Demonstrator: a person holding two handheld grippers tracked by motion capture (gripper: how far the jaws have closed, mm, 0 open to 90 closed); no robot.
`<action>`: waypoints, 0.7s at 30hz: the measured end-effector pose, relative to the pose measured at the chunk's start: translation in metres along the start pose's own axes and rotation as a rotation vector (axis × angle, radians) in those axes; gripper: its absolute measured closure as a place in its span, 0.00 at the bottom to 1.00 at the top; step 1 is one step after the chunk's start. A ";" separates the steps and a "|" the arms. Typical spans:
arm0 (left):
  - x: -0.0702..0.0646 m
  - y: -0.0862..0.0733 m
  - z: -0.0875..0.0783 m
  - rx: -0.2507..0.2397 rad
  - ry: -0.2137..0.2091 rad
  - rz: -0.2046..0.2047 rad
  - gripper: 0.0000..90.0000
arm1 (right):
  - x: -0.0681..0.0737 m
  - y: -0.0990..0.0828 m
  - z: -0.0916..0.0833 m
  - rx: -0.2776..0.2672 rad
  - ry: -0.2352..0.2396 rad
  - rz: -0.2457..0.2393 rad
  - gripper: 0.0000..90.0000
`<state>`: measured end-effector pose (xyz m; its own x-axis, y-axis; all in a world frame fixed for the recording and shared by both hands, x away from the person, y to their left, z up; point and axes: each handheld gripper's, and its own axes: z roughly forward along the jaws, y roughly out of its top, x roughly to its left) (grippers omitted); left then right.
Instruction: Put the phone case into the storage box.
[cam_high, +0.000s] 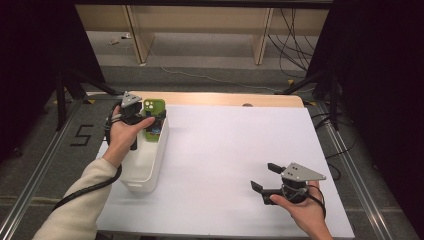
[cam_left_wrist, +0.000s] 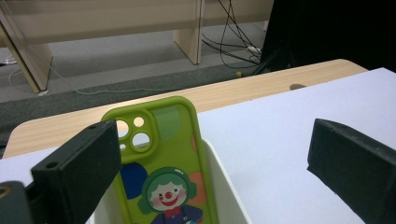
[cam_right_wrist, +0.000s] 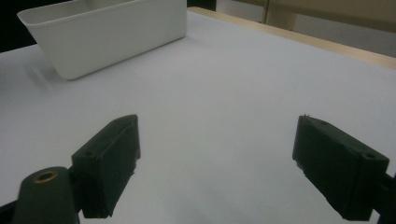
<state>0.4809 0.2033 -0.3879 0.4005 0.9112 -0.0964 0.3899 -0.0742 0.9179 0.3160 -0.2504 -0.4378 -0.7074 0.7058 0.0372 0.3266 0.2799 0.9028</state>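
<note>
Both tongs gape wide: the left tongs (cam_high: 150, 120) raised, the right tongs (cam_high: 264, 177) held low.

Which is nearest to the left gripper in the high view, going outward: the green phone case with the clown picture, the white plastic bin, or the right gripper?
From the left gripper:
1. Green phone case with the clown picture: between its open jaws, standing in the bin's far end.
2. White plastic bin: directly beneath, along the table's left side.
3. Right gripper: far off, near right.

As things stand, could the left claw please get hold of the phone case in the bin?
Probably yes: the left claw is open, right at the green case, which leans upright against the bin wall with its top above the rim, nothing in between.
</note>
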 end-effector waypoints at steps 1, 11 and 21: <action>-0.001 0.001 -0.002 -0.002 -0.007 -0.003 0.03 | 0.000 0.000 0.000 0.000 0.001 0.001 0.18; -0.004 0.000 -0.016 -0.023 -0.020 0.015 0.03 | 0.000 0.000 0.000 -0.001 0.003 0.002 0.18; -0.010 -0.005 -0.031 -0.034 -0.047 0.028 0.03 | 0.000 0.000 0.000 -0.001 0.001 0.001 0.18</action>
<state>0.4494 0.2071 -0.3794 0.4495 0.8890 -0.0873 0.3498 -0.0852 0.9329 0.3159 -0.2502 -0.4377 -0.7078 0.7054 0.0387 0.3266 0.2781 0.9033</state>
